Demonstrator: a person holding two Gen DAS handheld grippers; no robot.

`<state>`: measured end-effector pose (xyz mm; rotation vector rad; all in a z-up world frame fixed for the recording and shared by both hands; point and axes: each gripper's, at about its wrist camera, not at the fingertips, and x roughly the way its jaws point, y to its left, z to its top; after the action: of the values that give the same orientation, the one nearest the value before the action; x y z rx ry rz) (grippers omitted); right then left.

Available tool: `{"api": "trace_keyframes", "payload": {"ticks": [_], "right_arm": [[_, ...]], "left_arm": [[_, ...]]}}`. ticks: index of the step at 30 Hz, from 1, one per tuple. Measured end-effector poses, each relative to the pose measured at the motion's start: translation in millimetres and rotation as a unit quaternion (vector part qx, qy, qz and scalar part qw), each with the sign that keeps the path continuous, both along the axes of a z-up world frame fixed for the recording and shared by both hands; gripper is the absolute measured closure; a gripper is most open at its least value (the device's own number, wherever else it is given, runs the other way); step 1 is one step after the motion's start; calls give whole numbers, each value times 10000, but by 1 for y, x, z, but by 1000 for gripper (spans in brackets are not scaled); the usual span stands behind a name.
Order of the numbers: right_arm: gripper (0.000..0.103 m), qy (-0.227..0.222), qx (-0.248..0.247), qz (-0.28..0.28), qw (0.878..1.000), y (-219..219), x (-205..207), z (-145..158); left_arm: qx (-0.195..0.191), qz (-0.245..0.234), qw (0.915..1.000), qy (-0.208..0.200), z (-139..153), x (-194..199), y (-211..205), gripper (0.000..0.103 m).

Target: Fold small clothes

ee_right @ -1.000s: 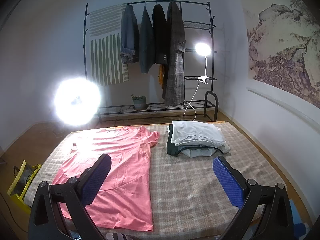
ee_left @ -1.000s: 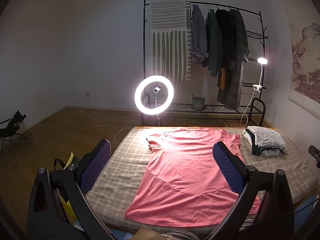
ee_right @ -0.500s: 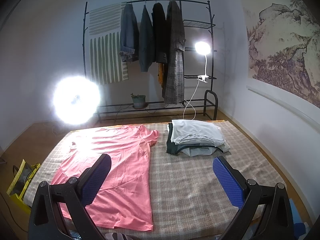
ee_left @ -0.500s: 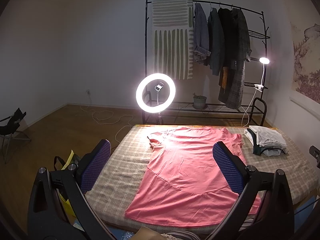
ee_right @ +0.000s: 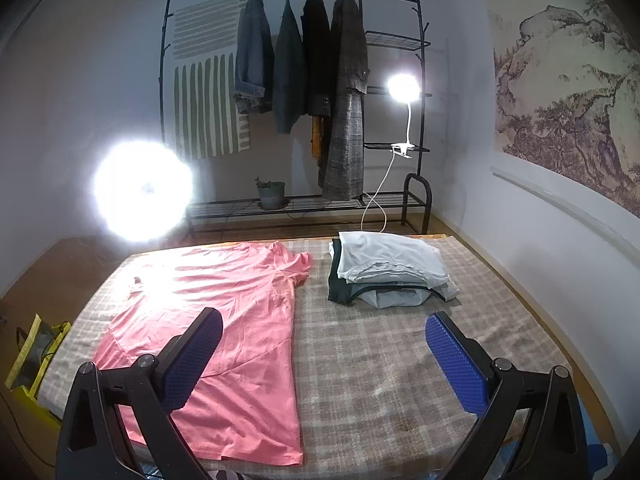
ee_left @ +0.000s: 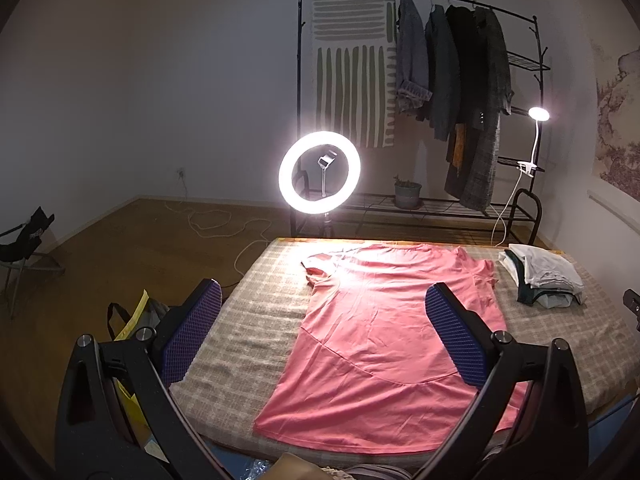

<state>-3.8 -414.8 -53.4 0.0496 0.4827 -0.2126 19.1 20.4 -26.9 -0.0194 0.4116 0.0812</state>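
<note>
Checked table (ee_right: 380,360): pink shirt (ee_left: 384,344) flat, seemingly unfolded.

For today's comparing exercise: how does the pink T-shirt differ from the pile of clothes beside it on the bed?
The pink T-shirt lies spread flat in one layer; the pile of clothes is folded and stacked. The T-shirt covers far more of the bed than the pile. The T-shirt is one bright colour; the pile mixes white, grey and dark. Both rest on the checked cover.
</note>
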Motion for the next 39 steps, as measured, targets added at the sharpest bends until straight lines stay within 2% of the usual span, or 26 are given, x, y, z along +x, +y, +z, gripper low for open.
{"api": "trace_keyframes", "payload": {"ticks": [8, 12, 16, 21, 23, 26, 28, 37, 39], "right_arm": [[1, 65, -280, 103, 9995, 10, 31, -4], [5, -138, -320, 273, 9990, 20, 60, 2], [6, -111, -425, 685, 9967, 37, 96, 9], [17, 37, -56, 1263, 9920, 64, 144, 9], [18, 92, 58, 1520, 9883, 80, 165, 10], [20, 240, 177, 1997, 9794, 111, 189, 5], [24, 321, 252, 2273, 9730, 131, 201, 3], [26, 888, 627, 3277, 9385, 209, 269, -21], [26, 996, 744, 3344, 9342, 226, 289, -28]], "left_arm": [[-52, 70, 9997, 243, -26, 22, 21, 0], [-189, 58, 9990, 409, -47, 36, 42, 0], [-382, 79, 9968, 697, -75, 49, 67, 9], [-921, -51, 9871, 1307, -122, 64, 105, 30], [-1208, -140, 9789, 1643, -148, 67, 119, 38], [-1597, -245, 9658, 2027, -181, 68, 133, 44], [-1705, -246, 9590, 2252, -202, 67, 139, 48], [-1641, -460, 9487, 2663, -255, 72, 135, 49], [-1653, -483, 9468, 2719, -263, 75, 135, 53]]}}
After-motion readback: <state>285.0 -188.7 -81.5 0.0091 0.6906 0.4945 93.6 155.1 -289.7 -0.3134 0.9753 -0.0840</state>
